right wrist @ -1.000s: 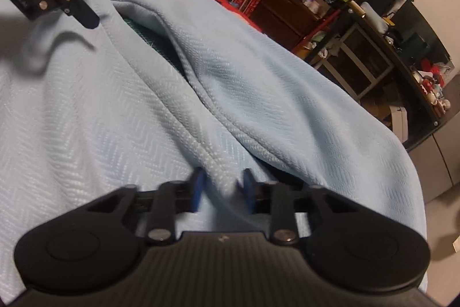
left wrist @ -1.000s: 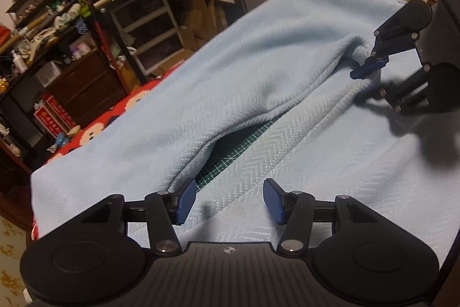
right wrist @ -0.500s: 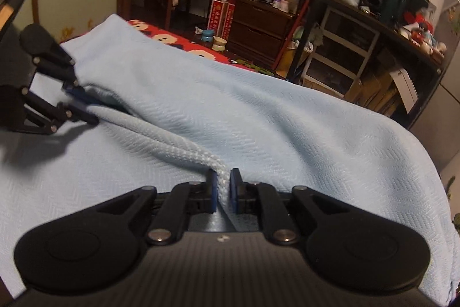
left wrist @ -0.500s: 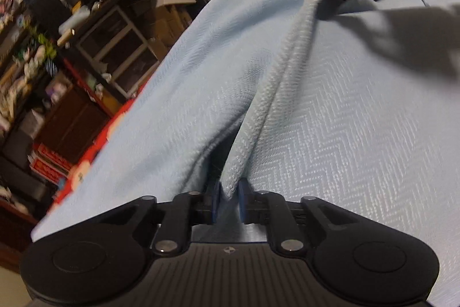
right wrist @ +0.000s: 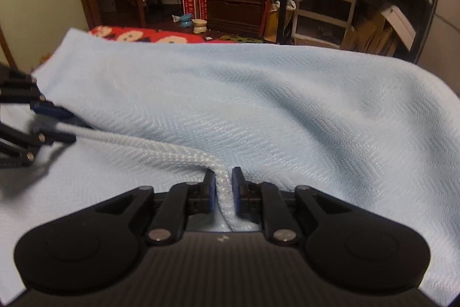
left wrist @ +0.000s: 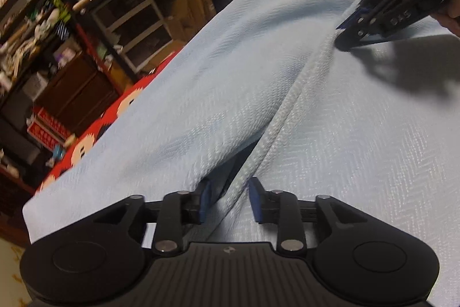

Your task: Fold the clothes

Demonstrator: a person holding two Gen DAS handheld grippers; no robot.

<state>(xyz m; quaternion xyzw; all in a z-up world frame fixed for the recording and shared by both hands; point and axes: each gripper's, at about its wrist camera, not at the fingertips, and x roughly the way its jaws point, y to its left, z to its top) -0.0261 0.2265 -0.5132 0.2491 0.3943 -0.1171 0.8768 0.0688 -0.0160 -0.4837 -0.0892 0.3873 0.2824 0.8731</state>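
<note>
A light blue herringbone cloth (left wrist: 330,111) covers the table, one half folded over so its hemmed edge (left wrist: 290,102) runs between the two grippers. My left gripper (left wrist: 227,200) is open, its fingers apart on either side of the hem near one end. My right gripper (right wrist: 223,189) is shut on the doubled hem (right wrist: 222,183) at the other end. The right gripper also shows in the left wrist view (left wrist: 359,25) at the top right. The left gripper shows in the right wrist view (right wrist: 49,123) at the far left.
A red patterned cover (left wrist: 115,123) lies under the cloth at the table's far side. Cluttered dark shelves (left wrist: 57,19), a brown drawer chest (right wrist: 235,2) and white drawer units (right wrist: 325,7) stand beyond the table. Two bowls (right wrist: 192,22) sit on the floor.
My left gripper has opened and let go of the hem it pinched half a second ago. The right gripper stays shut on the hem, and the folded edge has come down onto the cloth.
</note>
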